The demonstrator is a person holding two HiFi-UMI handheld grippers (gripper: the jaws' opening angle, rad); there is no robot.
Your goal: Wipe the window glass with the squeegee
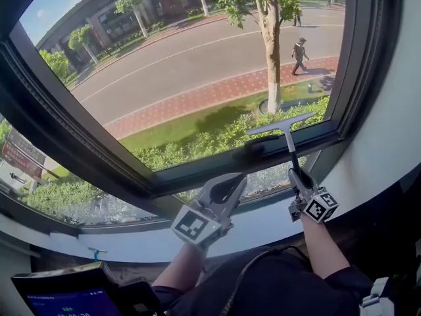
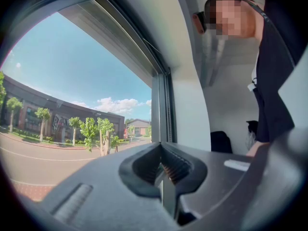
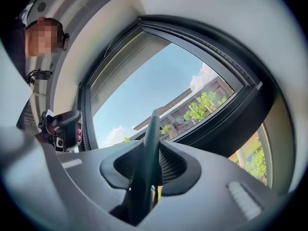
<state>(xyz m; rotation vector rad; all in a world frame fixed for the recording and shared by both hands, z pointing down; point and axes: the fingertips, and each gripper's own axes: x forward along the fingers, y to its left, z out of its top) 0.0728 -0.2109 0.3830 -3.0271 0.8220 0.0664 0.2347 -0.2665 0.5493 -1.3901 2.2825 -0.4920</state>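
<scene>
The squeegee has a pale T-shaped blade (image 1: 281, 124) and a dark handle. The blade lies against the lower right corner of the big upper window pane (image 1: 197, 64), just above the dark cross bar. My right gripper (image 1: 294, 174) is shut on the handle (image 3: 150, 148), which rises straight up between its jaws toward the glass. My left gripper (image 1: 231, 184) hangs to the left of it, below the cross bar, shut with nothing in it (image 2: 162, 170). It is apart from the squeegee and points toward the window's right side frame (image 2: 161, 109).
A dark cross bar (image 1: 197, 166) divides the upper pane from a narrow lower pane (image 1: 99, 206). A white sill (image 1: 263, 226) runs below it and a white wall (image 1: 388, 137) stands at the right. A dark tablet (image 1: 66, 295) lies at bottom left, near a small clip (image 1: 97, 251).
</scene>
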